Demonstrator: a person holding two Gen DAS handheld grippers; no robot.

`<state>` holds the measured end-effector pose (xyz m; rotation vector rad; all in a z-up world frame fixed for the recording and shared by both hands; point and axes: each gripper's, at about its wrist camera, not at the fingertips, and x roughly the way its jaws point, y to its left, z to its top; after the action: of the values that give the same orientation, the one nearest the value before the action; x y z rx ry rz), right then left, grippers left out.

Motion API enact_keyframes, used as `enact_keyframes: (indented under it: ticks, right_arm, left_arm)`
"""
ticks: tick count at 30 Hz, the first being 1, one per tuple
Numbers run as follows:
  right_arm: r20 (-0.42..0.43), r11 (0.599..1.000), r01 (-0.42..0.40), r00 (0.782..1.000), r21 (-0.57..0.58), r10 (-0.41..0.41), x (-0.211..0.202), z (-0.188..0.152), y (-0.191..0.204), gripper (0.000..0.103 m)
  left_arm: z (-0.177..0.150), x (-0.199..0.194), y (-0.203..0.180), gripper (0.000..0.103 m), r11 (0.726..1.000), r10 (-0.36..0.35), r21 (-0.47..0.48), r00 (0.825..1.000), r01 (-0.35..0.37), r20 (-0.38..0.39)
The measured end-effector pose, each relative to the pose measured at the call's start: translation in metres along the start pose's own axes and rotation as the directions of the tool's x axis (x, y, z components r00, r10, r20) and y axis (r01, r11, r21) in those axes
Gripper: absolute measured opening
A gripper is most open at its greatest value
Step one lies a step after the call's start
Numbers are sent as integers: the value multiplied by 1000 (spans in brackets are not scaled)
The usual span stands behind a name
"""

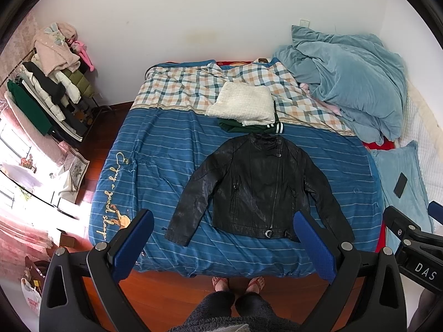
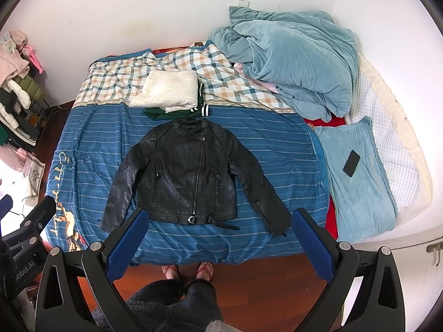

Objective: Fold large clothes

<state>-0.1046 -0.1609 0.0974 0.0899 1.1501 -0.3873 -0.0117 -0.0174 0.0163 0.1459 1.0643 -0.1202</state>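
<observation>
A black leather jacket (image 1: 257, 185) lies flat and face up on the blue striped bedspread (image 1: 155, 155), zipped, with both sleeves spread out to the sides. It also shows in the right wrist view (image 2: 191, 174). My left gripper (image 1: 224, 244) is open and empty, held above the near edge of the bed, in front of the jacket's hem. My right gripper (image 2: 220, 242) is open and empty too, above the bed's near edge, just before the hem. Neither touches the jacket.
A folded white knit (image 1: 243, 105) lies on a folded green garment (image 1: 249, 128) beyond the jacket's collar. A crumpled light blue duvet (image 1: 349, 83) fills the far right. A phone (image 2: 351, 163) rests on a blue pillow (image 2: 357, 182). A clothes rack (image 1: 47, 88) stands left. My feet are on the wooden floor (image 2: 263, 276).
</observation>
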Motion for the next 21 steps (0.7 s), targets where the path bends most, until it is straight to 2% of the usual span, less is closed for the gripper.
enact_keyframes:
  ticks: [3, 5, 9, 12, 14, 15, 16, 20, 21]
  right_arm:
    - [-9, 1000, -5, 1000, 9, 5, 2, 0, -2, 103]
    - [-7, 998, -40, 999, 39, 40, 7, 1, -5, 103]
    - [14, 978, -137, 990, 158, 137, 40, 6, -19, 103]
    - [1, 952, -91, 995, 292, 95, 82, 3, -51, 102]
    - [-34, 928, -36, 998, 371, 53, 114, -3, -80, 85]
    - [-64, 913, -20, 997, 409, 50, 136, -6, -100, 63]
    - [-90, 900, -6, 995, 435, 51, 153, -9, -115, 54]
    - [-187, 842, 38, 980, 538, 75, 245, -27, -191, 55]
    - [-206, 825, 48, 975, 563, 83, 271, -34, -210, 60]
  left_arm:
    - [3, 1, -2, 103, 1000, -7, 1, 1000, 7, -4]
    - [10, 7, 1, 103, 1000, -3, 1, 1000, 3, 2]
    - [27, 53, 9, 103, 1000, 21, 12, 999, -22, 35]
    - [30, 93, 13, 103, 998, 56, 10, 998, -57, 42]
    - [34, 127, 10, 103, 996, 89, 13, 996, -89, 17]
    - [32, 137, 11, 103, 995, 100, 15, 995, -100, 13]
    - [34, 158, 6, 103, 991, 132, 26, 991, -132, -6]
    - [30, 222, -6, 103, 980, 197, 47, 977, -193, -82]
    - [28, 238, -8, 103, 976, 215, 48, 971, -212, -101]
